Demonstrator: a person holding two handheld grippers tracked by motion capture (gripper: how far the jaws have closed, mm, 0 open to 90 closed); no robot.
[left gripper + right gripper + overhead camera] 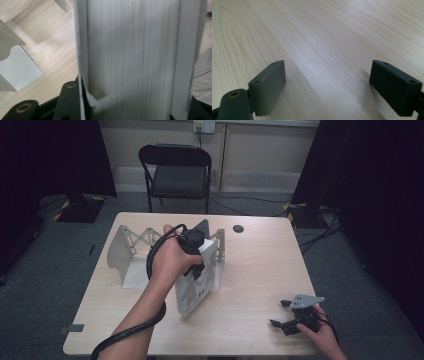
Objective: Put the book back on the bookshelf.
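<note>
A thick white book (197, 287) stands upright near the middle of the wooden table (260, 265), tilted slightly. My left gripper (195, 252) comes down on its top edge and is shut on it. In the left gripper view the book's page edges (135, 55) fill the gap between the black jaws. Just left of the book stands a white folding book rack (127, 250), and its flat base plate (20, 72) lies beside the book. My right gripper (278, 313) rests at the table's front right corner. It is open, with bare wood between its fingers (328, 85).
A black folding chair (177, 170) stands beyond the table's far edge. A small dark round disc (238, 228) lies near the far edge, right of the rack. Black curtains and cables border the floor on both sides.
</note>
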